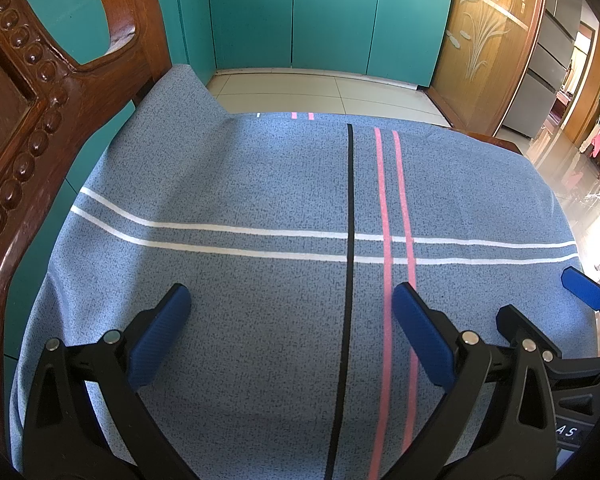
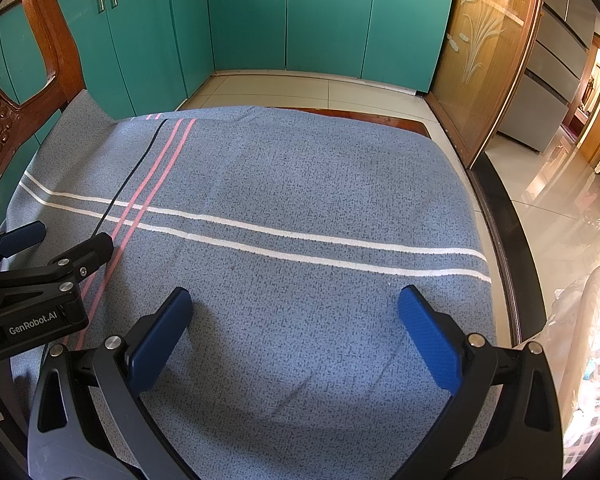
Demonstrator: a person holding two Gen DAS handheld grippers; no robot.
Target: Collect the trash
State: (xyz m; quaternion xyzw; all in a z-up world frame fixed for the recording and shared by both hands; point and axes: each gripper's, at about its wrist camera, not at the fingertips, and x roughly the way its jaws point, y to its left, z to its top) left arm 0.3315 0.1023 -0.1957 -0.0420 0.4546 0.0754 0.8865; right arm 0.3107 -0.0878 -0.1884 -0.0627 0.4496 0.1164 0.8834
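Observation:
No trash shows on the blue-grey striped cloth (image 1: 260, 184) that covers the table, seen too in the right wrist view as the cloth (image 2: 300, 184). My left gripper (image 1: 292, 300) hovers open over the cloth, its blue pads wide apart with nothing between them. My right gripper (image 2: 296, 300) is open as well, empty, above the cloth's right half. Each gripper appears at the edge of the other's view: the right gripper (image 1: 548, 304) low on the right, the left gripper (image 2: 64, 240) low on the left. A clear plastic bag (image 2: 592, 340) hangs off the table's right side.
A carved wooden chair back (image 1: 32, 128) stands against the table's left side. Teal cabinets (image 1: 300, 16) line the far wall across a tiled floor (image 1: 320, 92). A wooden glass-panelled partition (image 2: 480, 48) rises at the right, beyond the bare table edge (image 2: 496, 216).

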